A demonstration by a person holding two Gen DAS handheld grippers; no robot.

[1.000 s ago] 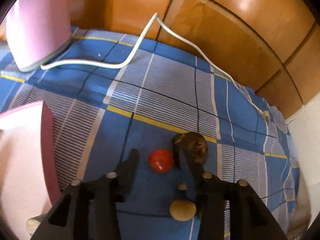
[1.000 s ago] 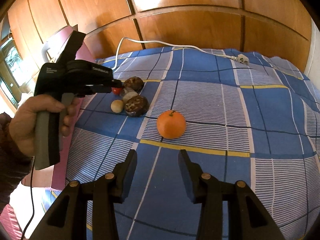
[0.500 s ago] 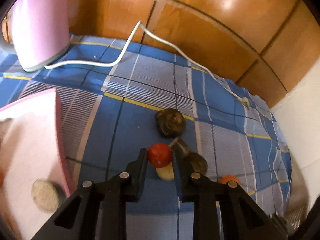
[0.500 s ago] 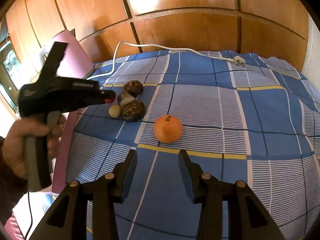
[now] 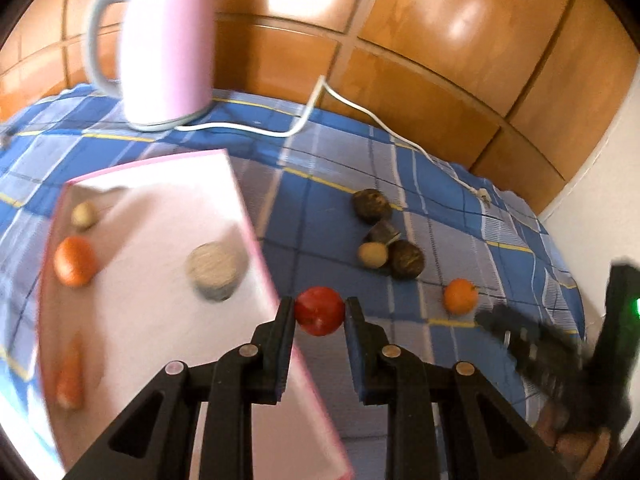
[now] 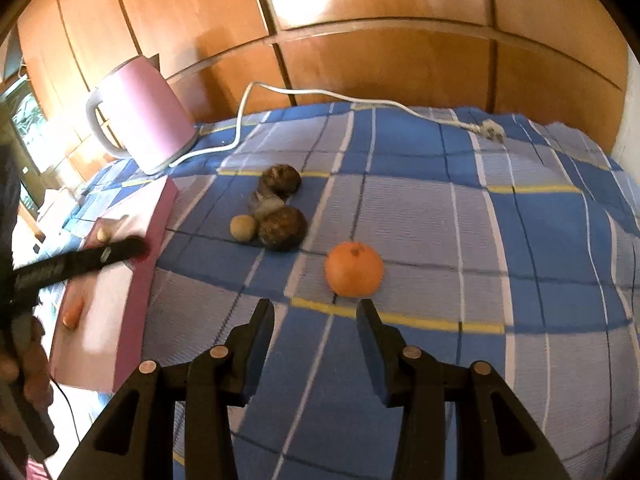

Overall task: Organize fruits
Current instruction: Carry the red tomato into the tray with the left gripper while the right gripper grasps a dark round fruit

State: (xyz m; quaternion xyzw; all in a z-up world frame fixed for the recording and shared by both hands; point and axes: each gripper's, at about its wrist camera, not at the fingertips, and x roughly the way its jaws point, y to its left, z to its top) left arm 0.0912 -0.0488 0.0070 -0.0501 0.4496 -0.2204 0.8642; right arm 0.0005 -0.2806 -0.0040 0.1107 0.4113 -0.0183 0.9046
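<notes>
The left hand-held gripper (image 5: 319, 312) is clenched on a red fruit (image 5: 320, 310), seemingly above the pink tray's (image 5: 256, 240) edge.

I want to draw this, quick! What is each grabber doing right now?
Left gripper: closed on the red fruit.
Right gripper: open, holding nothing; the orange sits just ahead.

The box (image 6: 132, 280) lies left of the loose fruits (image 6: 276, 216), kettle (image 6: 140, 116) behind it.
</notes>
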